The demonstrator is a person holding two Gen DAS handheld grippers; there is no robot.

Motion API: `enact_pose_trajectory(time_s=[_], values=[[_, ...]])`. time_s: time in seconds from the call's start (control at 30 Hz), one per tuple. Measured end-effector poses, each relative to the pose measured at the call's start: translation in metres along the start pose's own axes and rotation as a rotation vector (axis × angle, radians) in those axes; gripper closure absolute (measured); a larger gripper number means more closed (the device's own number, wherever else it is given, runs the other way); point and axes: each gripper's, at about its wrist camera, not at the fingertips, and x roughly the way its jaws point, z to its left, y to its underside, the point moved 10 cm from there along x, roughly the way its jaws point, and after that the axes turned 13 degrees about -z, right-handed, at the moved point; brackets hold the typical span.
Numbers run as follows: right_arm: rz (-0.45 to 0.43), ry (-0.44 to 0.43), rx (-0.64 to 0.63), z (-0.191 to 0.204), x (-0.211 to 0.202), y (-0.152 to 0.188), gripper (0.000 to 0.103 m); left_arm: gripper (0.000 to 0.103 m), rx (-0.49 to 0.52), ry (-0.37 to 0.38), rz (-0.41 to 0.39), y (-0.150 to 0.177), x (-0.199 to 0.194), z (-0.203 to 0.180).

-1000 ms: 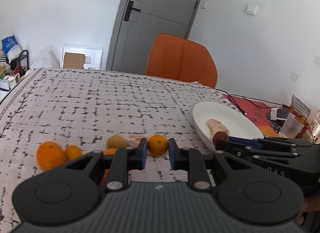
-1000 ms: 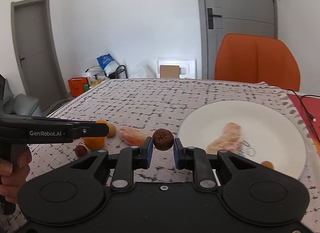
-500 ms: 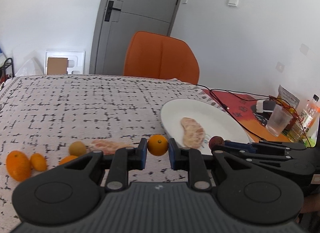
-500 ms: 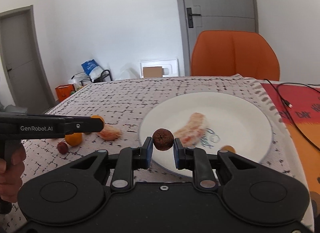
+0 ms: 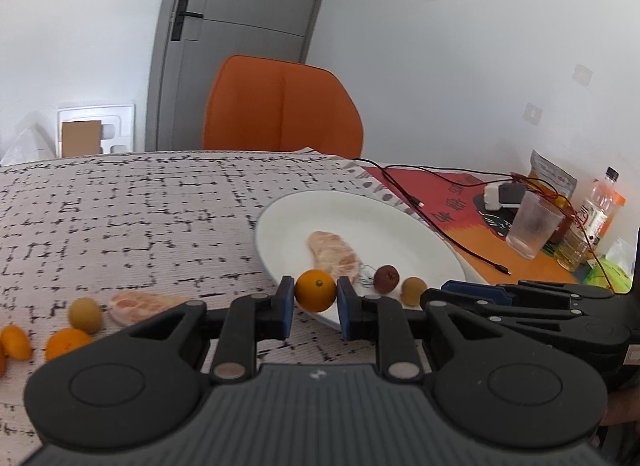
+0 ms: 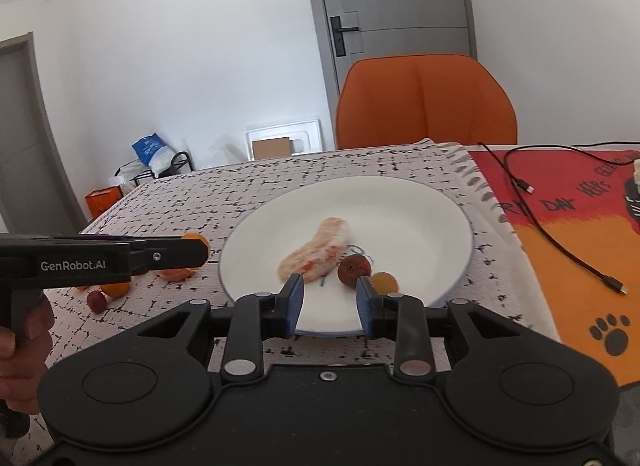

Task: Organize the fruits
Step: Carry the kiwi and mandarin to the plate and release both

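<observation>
A white plate [image 6: 420, 205] [image 5: 360, 213] holds a peeled citrus piece [image 6: 320, 254] [image 5: 334, 252], a dark red lychee [image 6: 354, 270] [image 5: 387, 278] and a small tan fruit [image 6: 384, 282] [image 5: 413, 290]. My right gripper [image 6: 329, 302] is open and empty over the plate's near rim, the lychee just beyond its right finger. My left gripper [image 5: 315, 302] is shut on a small orange [image 5: 315, 290], held at the plate's near left edge. It shows from the side in the right wrist view [image 6: 192, 250].
Loose on the patterned cloth left of the plate: a peeled piece [image 5: 136, 306], a tan fruit [image 5: 84, 314], small oranges [image 5: 66, 342], and a red lychee [image 6: 96, 300]. An orange chair [image 6: 424, 101] stands behind. Cables [image 6: 560, 242], a cup [image 5: 534, 225] and a bottle [image 5: 592, 221] lie right.
My right gripper opened and let the lychee down onto the plate. My left gripper carried the small orange rightward to the plate's edge.
</observation>
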Motion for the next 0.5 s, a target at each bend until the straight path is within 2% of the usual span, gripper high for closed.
enact_pose_trajectory(time_s=[0.5], values=[[-0.005, 0.034, 0.026, -0.015, -0.012, 0.003, 0.065, 0.081, 0.015, 0.066, 0.028, 0.005, 0.014, -0.029]])
